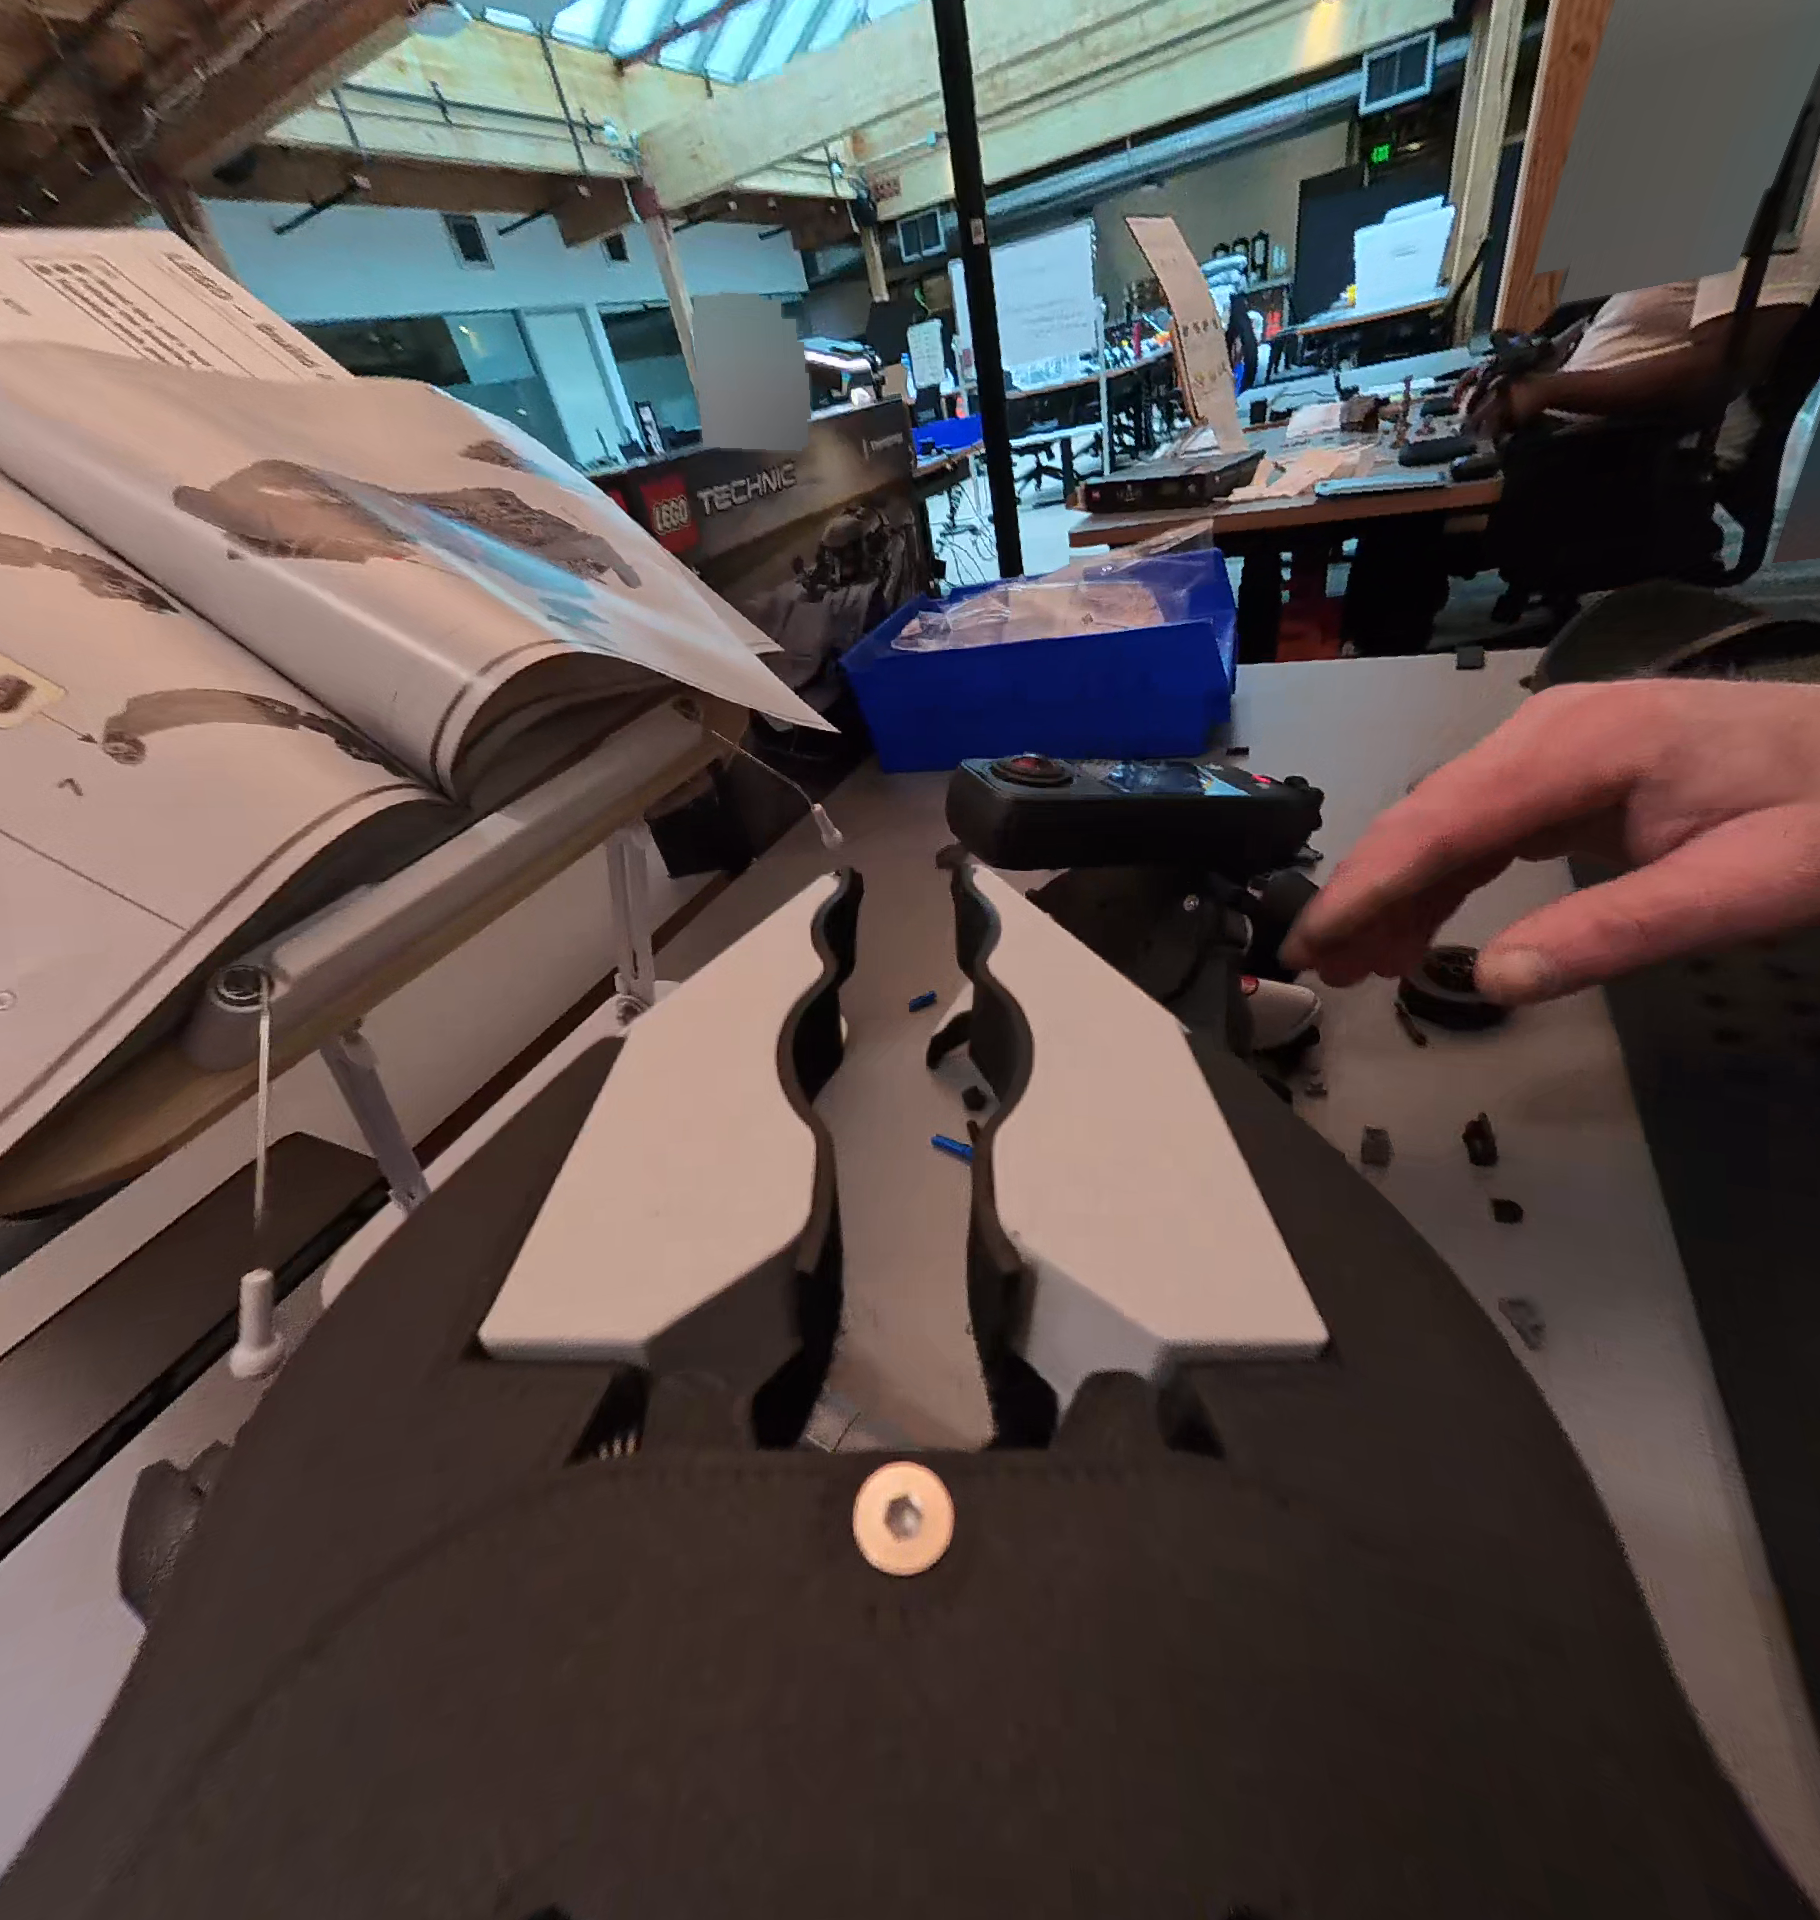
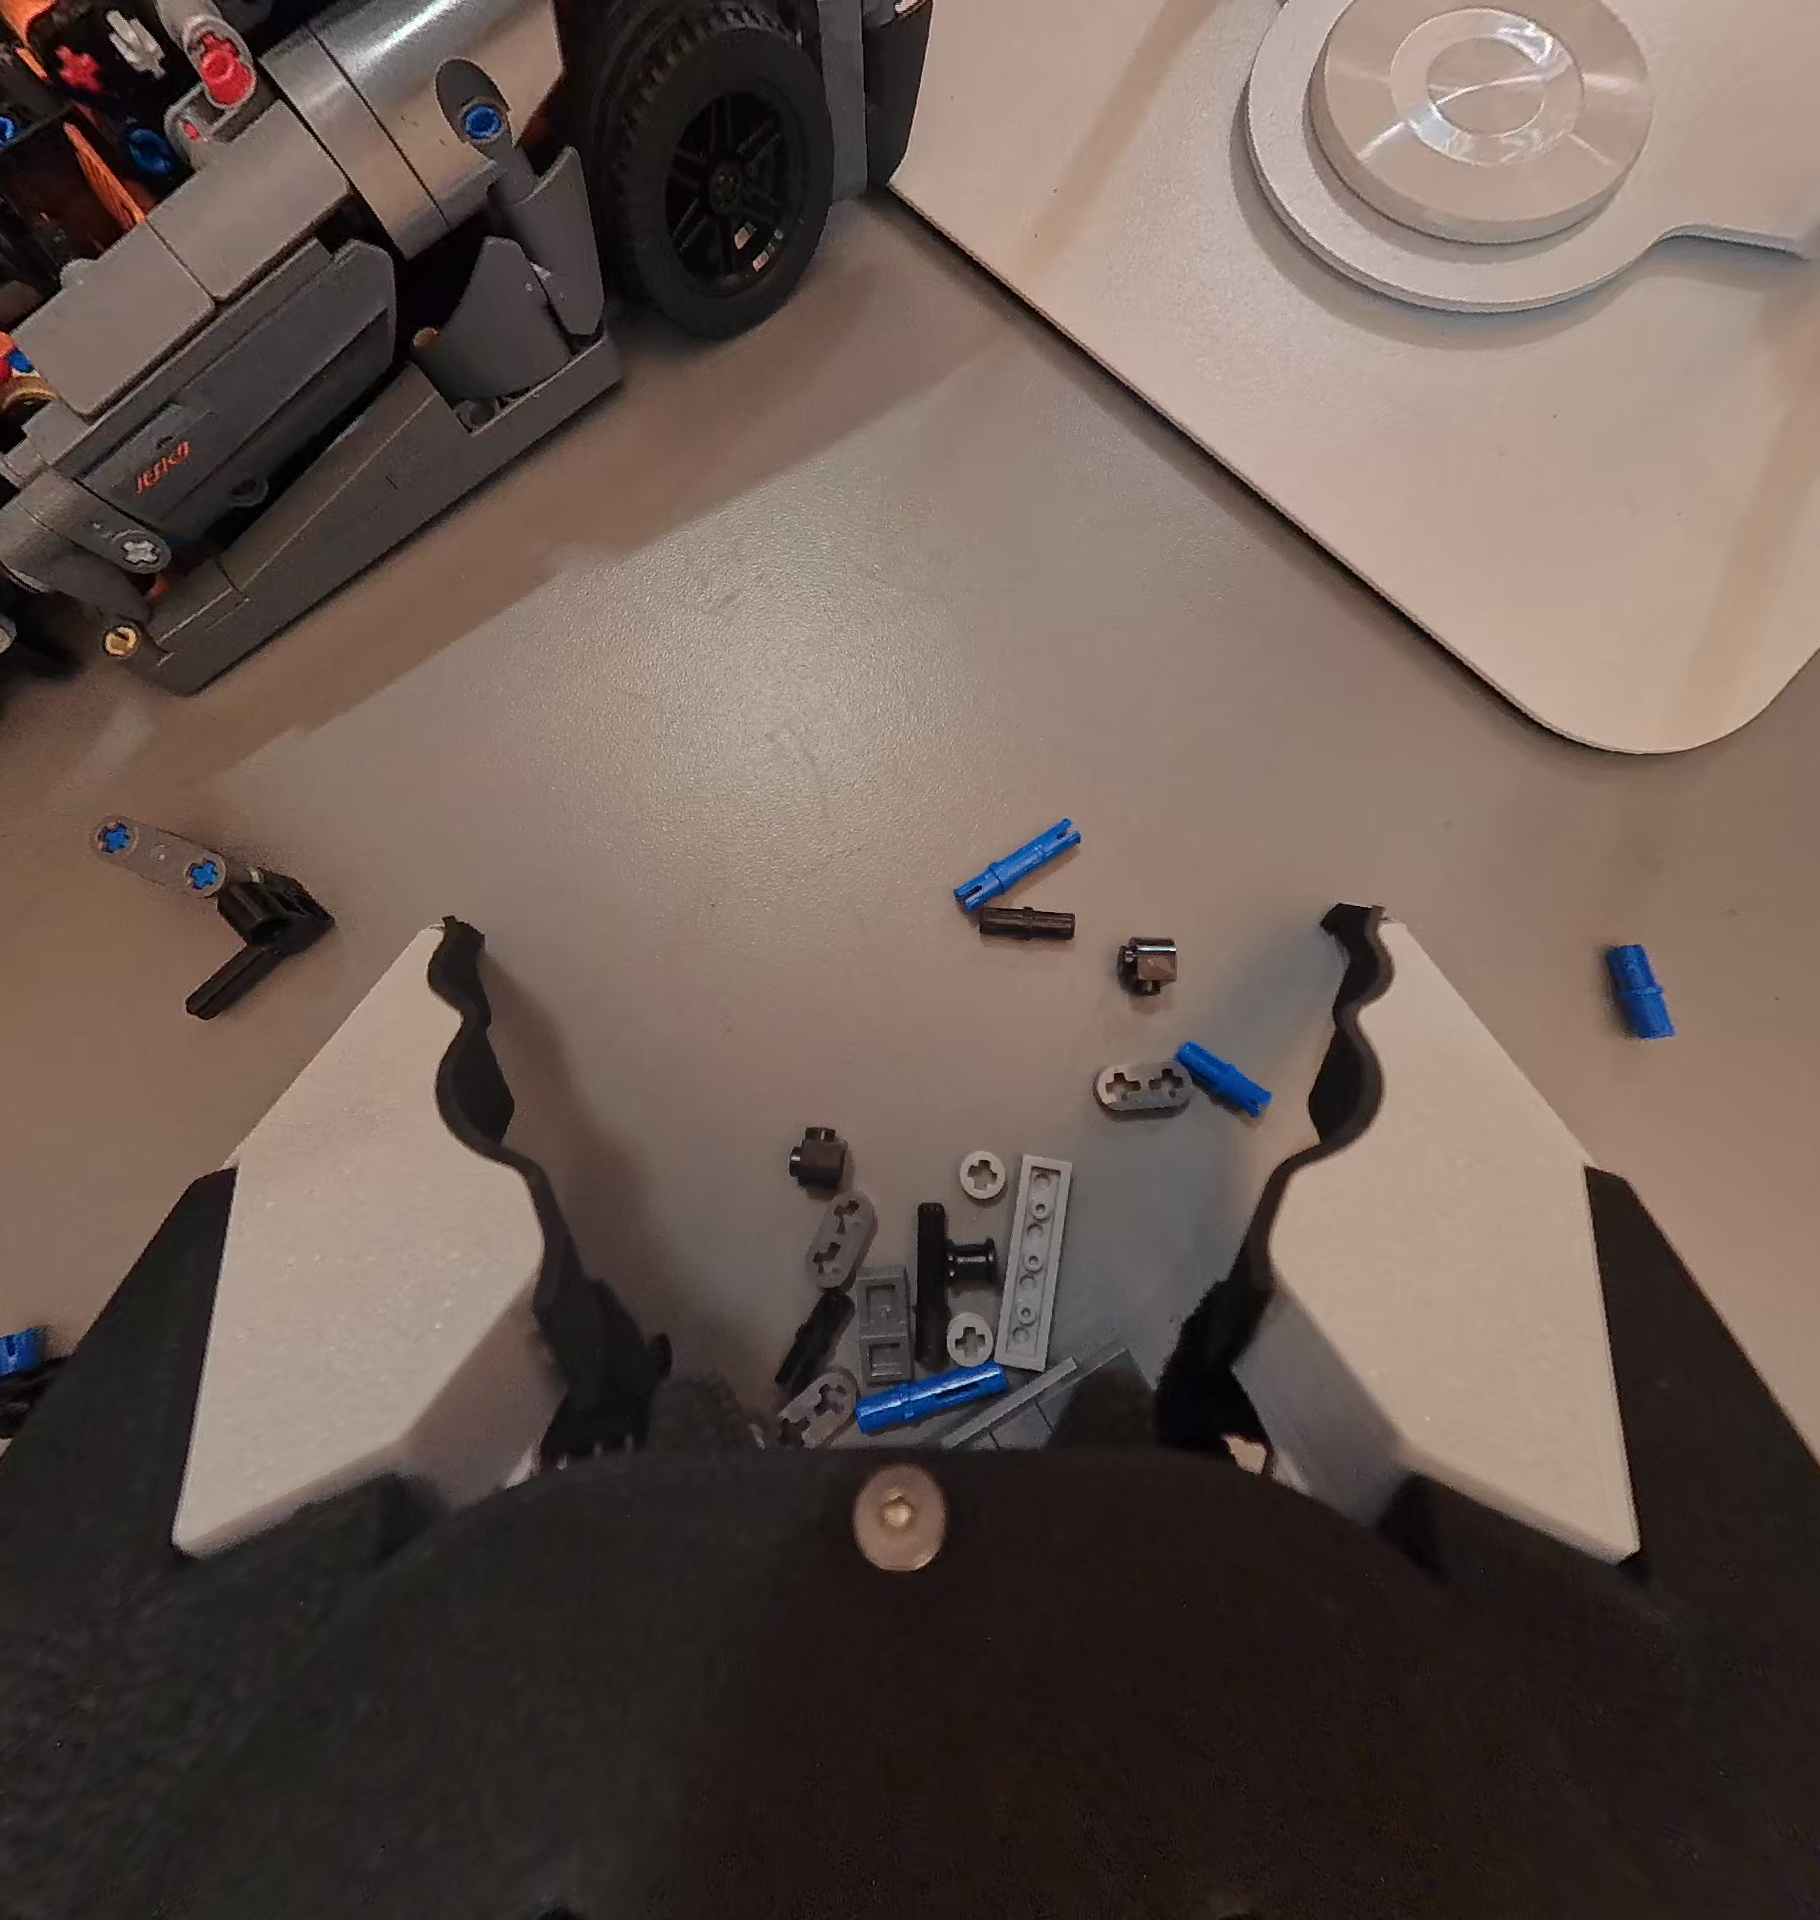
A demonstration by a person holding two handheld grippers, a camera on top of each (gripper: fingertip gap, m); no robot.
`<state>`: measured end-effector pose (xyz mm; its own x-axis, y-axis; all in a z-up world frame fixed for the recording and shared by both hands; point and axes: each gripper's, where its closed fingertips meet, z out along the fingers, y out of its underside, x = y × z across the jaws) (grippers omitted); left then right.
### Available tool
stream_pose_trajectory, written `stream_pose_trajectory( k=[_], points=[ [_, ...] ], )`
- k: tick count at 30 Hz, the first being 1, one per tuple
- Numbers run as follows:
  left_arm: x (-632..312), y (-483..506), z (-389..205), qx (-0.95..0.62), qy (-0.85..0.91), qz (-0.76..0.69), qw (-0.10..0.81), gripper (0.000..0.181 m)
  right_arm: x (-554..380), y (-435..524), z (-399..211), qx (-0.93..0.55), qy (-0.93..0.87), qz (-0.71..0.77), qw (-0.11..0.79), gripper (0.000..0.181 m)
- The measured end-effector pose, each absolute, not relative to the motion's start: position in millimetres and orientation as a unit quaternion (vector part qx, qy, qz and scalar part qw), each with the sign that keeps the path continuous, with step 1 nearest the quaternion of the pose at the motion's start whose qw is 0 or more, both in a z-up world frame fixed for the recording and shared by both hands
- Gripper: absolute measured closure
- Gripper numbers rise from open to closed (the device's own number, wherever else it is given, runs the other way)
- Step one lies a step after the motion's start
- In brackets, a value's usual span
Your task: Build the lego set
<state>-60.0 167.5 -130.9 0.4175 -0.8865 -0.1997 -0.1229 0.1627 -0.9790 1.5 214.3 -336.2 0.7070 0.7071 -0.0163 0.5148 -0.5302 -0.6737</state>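
The right gripper hung spread wide over a heap of small grey, black and blue lego pieces on the grey desk, with the half-built grey lego car at far left. The left gripper was narrowly parted and empty. Closing on the heap risked catching 2 or more pieces or flicking the blue pins away.

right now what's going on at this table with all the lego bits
A Lego Technic car is partly built, one wheel on. The right tongs are open and empty, above a scatter of loose pieces: blue pins, a grey plate, black connectors. The left tongs hold nothing, with only a narrow gap between their fingers. A bare hand reaches for a black wheel. The instruction booklet lies open on a stand.
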Motion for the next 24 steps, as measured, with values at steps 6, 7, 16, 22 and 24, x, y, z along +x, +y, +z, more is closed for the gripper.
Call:
stream_pose_trajectory(
  k=[6,7,16,22,24],
  points=[
    [-52.2,165.6,-139.1,-0.572,0.46,-0.291,0.614,0.165,1.1,216.1,-336.3,-0.861,-0.356,0.147,0.331,0.026],
    [-52.2,166.7,-140.4,-0.574,0.458,-0.29,0.614,0.164,1.2,216.1,-336.2,-0.861,-0.356,0.146,0.332,0.026],
    [-51.5,169.3,-148.4,-0.583,0.451,-0.305,0.603,0.162,0.4,218.3,-336.3,-0.858,-0.363,0.149,0.331,0.026],
    [-51.0,171.2,-149.7,-0.585,0.446,-0.299,0.608,0.153,-2.6,221.3,-336.6,-0.847,-0.396,0.158,0.317,0.026],
    [-51.4,171.7,-149.5,-0.584,0.445,-0.295,0.611,0.151,-3.2,221.8,-336.7,-0.843,-0.411,0.16,0.309,0.026]
  ],
)
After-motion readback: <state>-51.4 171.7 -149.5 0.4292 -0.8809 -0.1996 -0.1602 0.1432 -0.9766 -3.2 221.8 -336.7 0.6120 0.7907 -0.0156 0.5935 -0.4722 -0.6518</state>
